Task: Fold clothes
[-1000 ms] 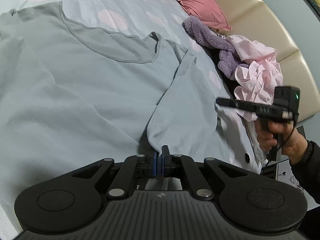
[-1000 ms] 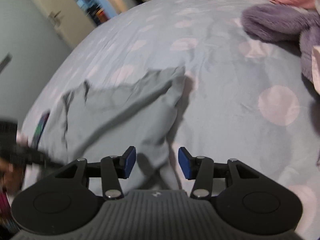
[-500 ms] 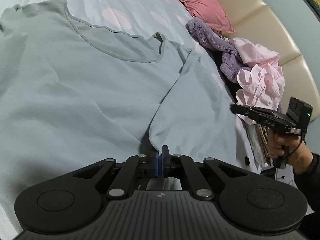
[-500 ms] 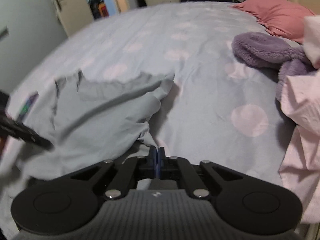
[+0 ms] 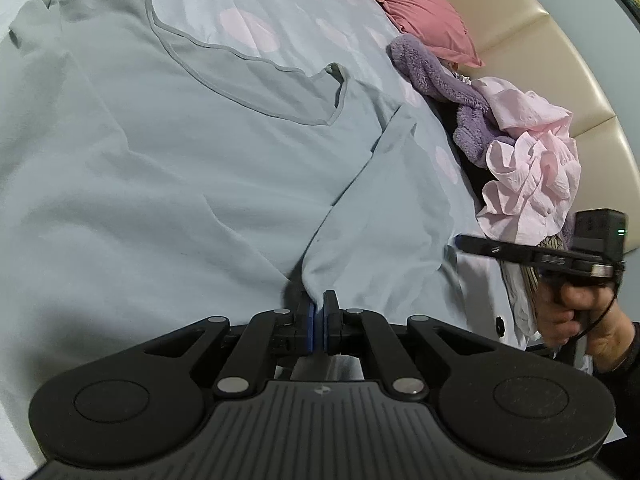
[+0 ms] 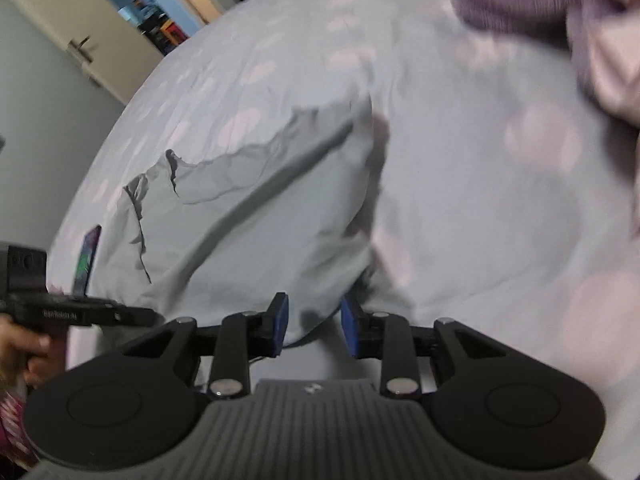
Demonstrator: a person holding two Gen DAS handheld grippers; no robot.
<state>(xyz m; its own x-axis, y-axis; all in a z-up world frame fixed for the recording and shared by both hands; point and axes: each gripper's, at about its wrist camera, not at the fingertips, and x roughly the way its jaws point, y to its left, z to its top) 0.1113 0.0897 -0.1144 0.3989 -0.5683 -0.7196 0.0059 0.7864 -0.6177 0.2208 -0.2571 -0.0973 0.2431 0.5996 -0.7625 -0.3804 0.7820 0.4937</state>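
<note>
The shirt (image 5: 168,168), pale grey-green and short-sleeved, lies spread flat on the bed (image 5: 280,4), neckline up and open toward the headboard. It looks thin and limp: I'd judge it light, with no stiffness, likely to sag and crease wherever it isn't supported, and to drag on the sheet rather than slide. Hems, sleeve ends and shoulder seams seem the sensible places to pinch, since a doubled edge gives more to hold than a single layer.

The left tool (image 5: 318,316) is low over the near edge of the shirt, its blue pads together with a pinch of fabric between them, right where the sleeve (image 5: 384,216) meets the body. A ridge of cloth rises from that pinch.

The right tool (image 6: 312,322) has its jaws apart, with the edge of the sleeve lying in the gap and not gripped. In the left view it is held level in the right hand (image 5: 576,312), off the sleeve's outer edge, pointing back across the shirt. This view is blurred, so exact contact is hard to judge.

Beyond the sleeve sit a crumpled pink garment (image 5: 528,168), a purple fleece (image 5: 436,76) and a pink pillow (image 5: 416,12). A phone (image 6: 87,256) lies near the shirt's far side.
</note>
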